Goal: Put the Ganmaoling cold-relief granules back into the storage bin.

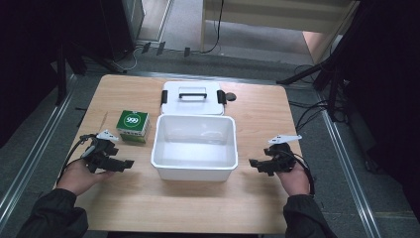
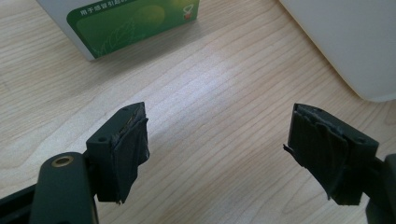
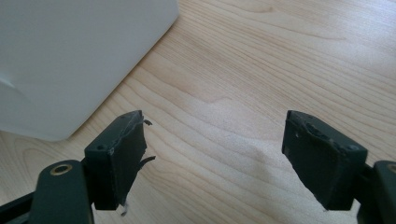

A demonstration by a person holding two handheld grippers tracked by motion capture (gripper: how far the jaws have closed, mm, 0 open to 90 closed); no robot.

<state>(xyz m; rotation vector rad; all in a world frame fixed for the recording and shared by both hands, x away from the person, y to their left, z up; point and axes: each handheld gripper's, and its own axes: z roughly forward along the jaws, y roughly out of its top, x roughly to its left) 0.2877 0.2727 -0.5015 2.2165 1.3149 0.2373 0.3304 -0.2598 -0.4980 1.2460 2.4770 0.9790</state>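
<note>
both hand-held grippers (image 1: 130, 163) (image 1: 252, 162) gape empty beside white bin (image 1: 194, 168).

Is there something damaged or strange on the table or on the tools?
The black padding on both tools is frayed: torn edges and loose threads show on the left tool and the right tool. The bin, lid and box look fine.

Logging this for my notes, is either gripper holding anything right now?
No. The left gripper and right gripper are open, with bare table between the jaws.
</note>
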